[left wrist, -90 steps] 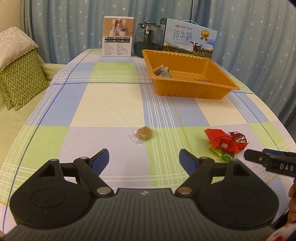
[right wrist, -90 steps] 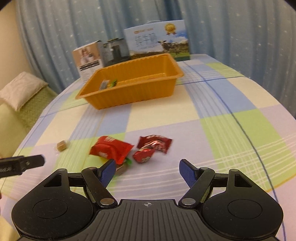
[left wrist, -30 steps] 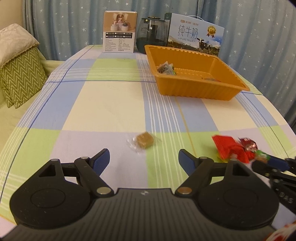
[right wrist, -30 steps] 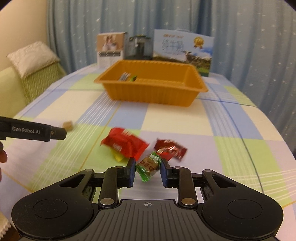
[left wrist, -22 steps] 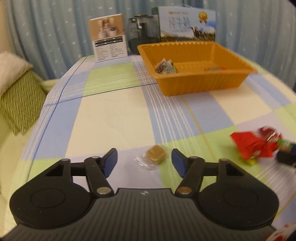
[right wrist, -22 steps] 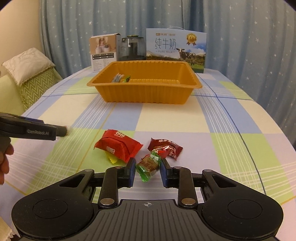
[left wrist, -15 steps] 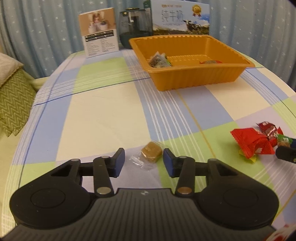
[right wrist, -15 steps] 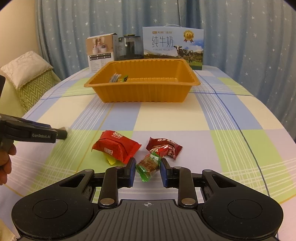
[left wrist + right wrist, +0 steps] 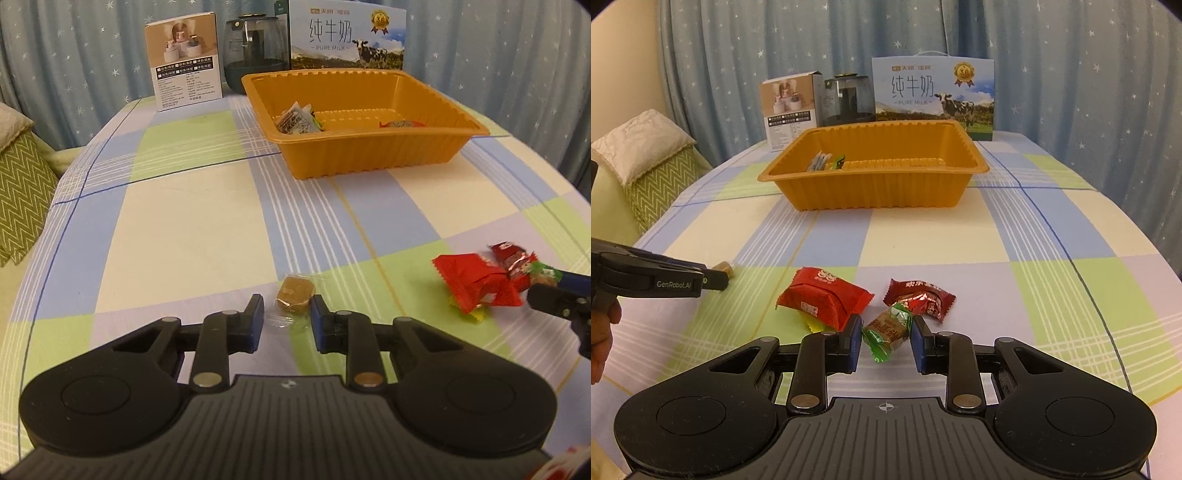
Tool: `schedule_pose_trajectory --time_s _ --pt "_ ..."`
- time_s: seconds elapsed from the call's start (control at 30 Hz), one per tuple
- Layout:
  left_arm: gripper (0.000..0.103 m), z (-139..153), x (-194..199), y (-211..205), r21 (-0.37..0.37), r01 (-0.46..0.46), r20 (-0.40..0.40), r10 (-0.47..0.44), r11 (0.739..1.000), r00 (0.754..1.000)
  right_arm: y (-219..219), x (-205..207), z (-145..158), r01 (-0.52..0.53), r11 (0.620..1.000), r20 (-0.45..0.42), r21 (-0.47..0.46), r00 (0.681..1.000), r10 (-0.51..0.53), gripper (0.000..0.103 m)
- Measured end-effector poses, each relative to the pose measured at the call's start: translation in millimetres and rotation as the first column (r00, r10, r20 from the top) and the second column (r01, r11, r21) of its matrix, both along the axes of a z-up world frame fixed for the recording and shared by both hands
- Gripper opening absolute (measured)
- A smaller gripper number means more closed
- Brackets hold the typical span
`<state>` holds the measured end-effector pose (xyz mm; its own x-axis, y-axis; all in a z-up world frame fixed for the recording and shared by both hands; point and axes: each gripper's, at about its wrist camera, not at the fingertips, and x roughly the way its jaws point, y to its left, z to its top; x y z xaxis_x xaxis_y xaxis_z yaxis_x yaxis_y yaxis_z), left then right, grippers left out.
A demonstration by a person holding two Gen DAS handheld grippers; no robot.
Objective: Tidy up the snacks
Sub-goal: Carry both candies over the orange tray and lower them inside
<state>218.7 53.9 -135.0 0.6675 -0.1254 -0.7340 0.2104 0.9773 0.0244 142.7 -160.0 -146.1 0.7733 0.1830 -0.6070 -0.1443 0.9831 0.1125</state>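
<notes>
**Now both grippers pinch a sweet on the checked desk**

Right now the left gripper has just been closing its fingers around the brown candy in clear wrap. The right blue pad touches the candy; whether the left pad presses on the wrap is hard to tell. The right gripper has its fingers pinched on the green-wrapped candy, which lies on the desk.

Just beside it lie the red snack pack and the dark red candy. A yellow wrapper peeks out from under the red pack, mostly hidden.

The orange tray sits far back, with a wide bare stretch of cloth between it and the sweets. A few wrapped snacks lie inside, partly hidden by its wall. Behind the tray stand a milk box, a dark kettle and a small box. The desk curves off at both sides. A hand shows at the left edge, cut off.
</notes>
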Motion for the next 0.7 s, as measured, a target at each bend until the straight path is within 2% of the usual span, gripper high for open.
schedule_pose_trajectory --time_s 0.43,0.7 --pt "0.024 35.1 -10.6 -16.2 -0.077 -0.012 0.075 0.017 0.997 0.997 -9.9 9.3 22.8 0.022 1.0 0.067 0.013 0.997 -0.023 0.028" --pt "0.024 52.0 -4.4 -32.2 -0.128 -0.02 0.101 0.033 0.992 0.994 -15.8 24.1 41.1 0.018 0.999 0.095 0.037 0.995 -0.022 0.028"
